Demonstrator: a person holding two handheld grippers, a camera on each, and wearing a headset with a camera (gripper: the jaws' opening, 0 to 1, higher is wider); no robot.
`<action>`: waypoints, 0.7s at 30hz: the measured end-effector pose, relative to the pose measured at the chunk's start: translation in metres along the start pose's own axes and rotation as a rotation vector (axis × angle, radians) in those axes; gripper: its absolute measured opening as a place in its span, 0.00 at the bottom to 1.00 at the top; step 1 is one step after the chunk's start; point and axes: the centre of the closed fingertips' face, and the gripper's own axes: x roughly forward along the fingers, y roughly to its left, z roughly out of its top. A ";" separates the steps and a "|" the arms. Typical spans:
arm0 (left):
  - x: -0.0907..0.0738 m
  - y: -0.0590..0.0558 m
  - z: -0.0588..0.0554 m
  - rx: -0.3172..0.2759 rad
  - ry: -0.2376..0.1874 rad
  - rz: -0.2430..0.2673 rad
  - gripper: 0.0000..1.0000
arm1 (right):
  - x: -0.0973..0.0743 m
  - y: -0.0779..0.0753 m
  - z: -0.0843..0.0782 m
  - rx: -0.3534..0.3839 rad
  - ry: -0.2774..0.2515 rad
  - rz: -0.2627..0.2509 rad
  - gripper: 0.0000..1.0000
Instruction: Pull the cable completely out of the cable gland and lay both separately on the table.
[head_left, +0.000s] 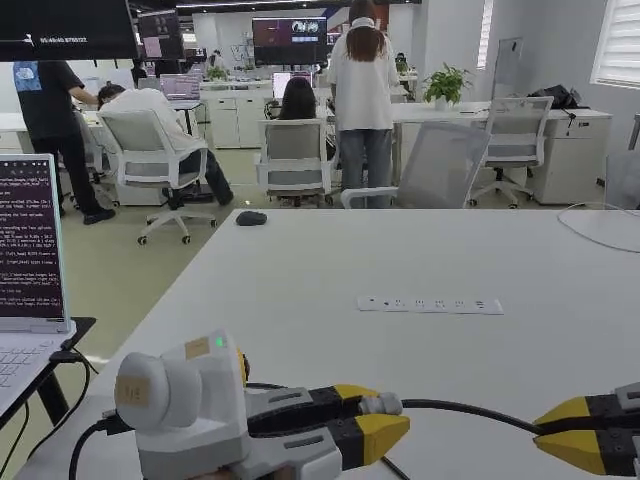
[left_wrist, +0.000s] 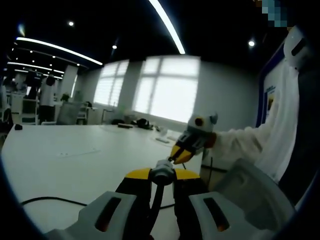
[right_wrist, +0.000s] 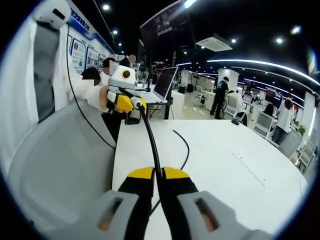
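My left gripper (head_left: 392, 415) is low at the near table edge, shut on the small grey cable gland (head_left: 383, 404). The black cable (head_left: 470, 408) runs out of the gland to the right, into my right gripper (head_left: 540, 430), which is shut on it a short way off. In the left gripper view the gland (left_wrist: 162, 170) sits between my yellow tips (left_wrist: 161, 176), with the right gripper (left_wrist: 176, 157) just beyond. In the right gripper view the cable (right_wrist: 150, 140) rises from my shut jaws (right_wrist: 157, 175) to the left gripper (right_wrist: 137, 105). More cable trails on the table behind the left gripper.
The white table (head_left: 300, 300) has a flush socket strip (head_left: 430, 304) in its middle, a black mouse (head_left: 251, 218) at the far edge and a thin white cable (head_left: 600, 235) at the right. An open laptop (head_left: 30, 250) stands left. Office chairs and people are behind.
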 end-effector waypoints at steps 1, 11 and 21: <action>0.000 0.000 0.000 0.002 0.002 -0.002 0.17 | 0.000 -0.001 -0.001 0.000 0.005 -0.002 0.04; 0.002 -0.006 -0.003 0.013 0.016 -0.025 0.17 | 0.003 -0.003 -0.009 0.006 0.034 -0.009 0.06; 0.005 -0.014 -0.006 0.024 0.032 -0.057 0.17 | 0.013 -0.004 -0.017 0.012 0.065 -0.022 0.17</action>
